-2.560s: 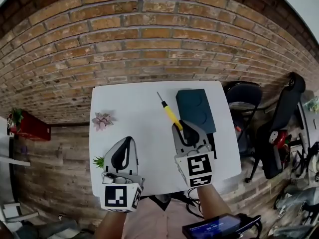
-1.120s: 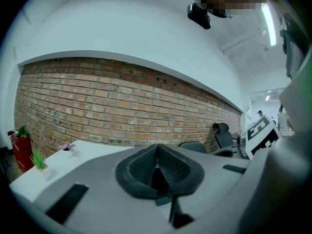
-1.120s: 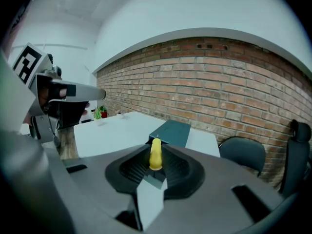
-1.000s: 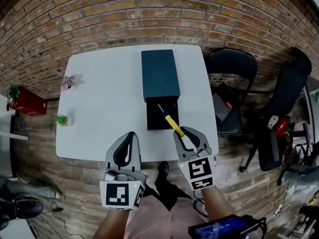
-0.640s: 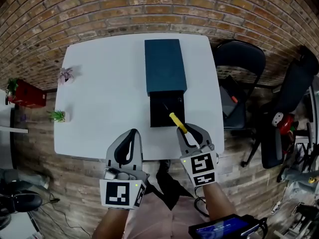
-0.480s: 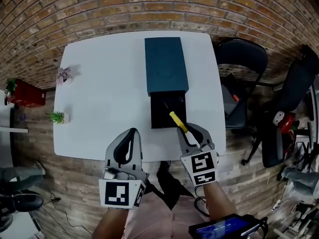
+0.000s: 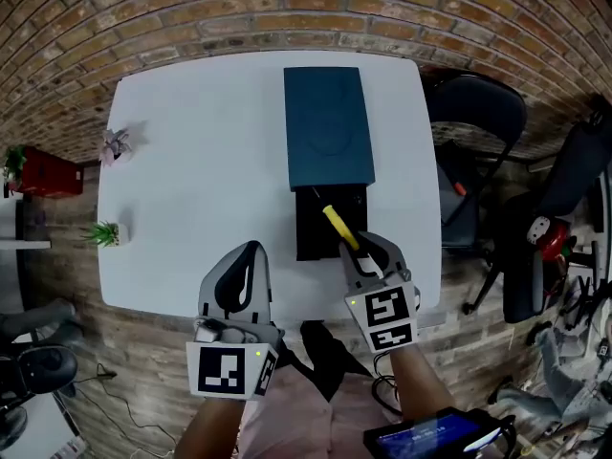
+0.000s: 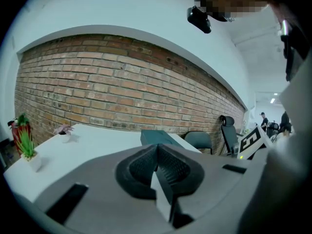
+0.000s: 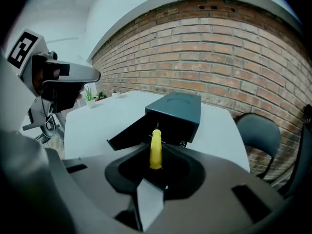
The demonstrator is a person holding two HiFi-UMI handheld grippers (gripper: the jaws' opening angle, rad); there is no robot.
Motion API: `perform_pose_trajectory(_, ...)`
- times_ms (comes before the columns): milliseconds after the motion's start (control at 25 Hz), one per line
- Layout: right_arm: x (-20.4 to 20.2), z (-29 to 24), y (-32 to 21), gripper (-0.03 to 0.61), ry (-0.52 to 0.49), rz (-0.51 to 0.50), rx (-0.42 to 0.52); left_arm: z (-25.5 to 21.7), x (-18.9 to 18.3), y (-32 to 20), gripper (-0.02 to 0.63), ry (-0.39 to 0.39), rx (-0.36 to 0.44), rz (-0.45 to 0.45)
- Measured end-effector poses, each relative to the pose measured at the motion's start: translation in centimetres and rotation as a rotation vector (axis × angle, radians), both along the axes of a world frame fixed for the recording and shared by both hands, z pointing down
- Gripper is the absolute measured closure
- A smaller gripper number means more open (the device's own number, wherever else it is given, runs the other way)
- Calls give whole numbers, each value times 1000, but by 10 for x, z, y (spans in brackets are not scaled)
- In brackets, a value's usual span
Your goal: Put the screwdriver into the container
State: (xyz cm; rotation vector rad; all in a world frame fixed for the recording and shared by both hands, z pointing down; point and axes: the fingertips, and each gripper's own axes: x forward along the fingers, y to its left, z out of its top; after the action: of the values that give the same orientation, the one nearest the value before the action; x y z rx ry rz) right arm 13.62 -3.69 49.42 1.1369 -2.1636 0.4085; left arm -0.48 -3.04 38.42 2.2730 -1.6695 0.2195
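Note:
A teal container [image 7: 328, 127] lies on the white table [image 7: 201, 170], its black drawer [image 7: 314, 232] pulled out toward me. My right gripper [image 7: 359, 249] is shut on the yellow handle of the screwdriver [image 7: 338, 226], whose thin shaft points out over the drawer. In the right gripper view the screwdriver handle [image 9: 155, 149] sticks out from between the jaws of the right gripper [image 9: 156, 161], aimed at the container [image 9: 178, 108] and its drawer [image 9: 132, 131]. To the left, my left gripper [image 7: 249, 251] hovers at the table's near edge. The left gripper [image 8: 157, 149] has its jaws together on nothing.
A small pink plant [image 7: 115, 144] and a green one [image 7: 103, 233] stand at the table's left edge. Dark chairs [image 7: 473, 122] stand to the right of the table, and a red box [image 7: 29, 170] sits on the floor at the left. A brick wall is behind.
Since the earliest frame the right gripper has carried the screwdriver from beside the container to above its open drawer. Over the last second the scene has only shifted slightly in view.

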Motion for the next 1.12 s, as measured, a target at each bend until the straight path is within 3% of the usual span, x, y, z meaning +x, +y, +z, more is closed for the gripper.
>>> perform_pose_trajectory(480,-8,15,-13,492,19,-33,-38,14,2,-22,601,1,-33,13)
perform_pose_trajectory(760,-8,9,-10,456,-54,-18,-51,6,11,-19,601,-8,-21,24)
perform_pose_trajectory(920,-5,-13,-10,457,-104,14,-9,-12,12,-12,601,-14,20,26)
perform_pose_trajectory(1120,5,-69,-9,465,-161,47,110,-55,18,-2,601,-31,113,30)
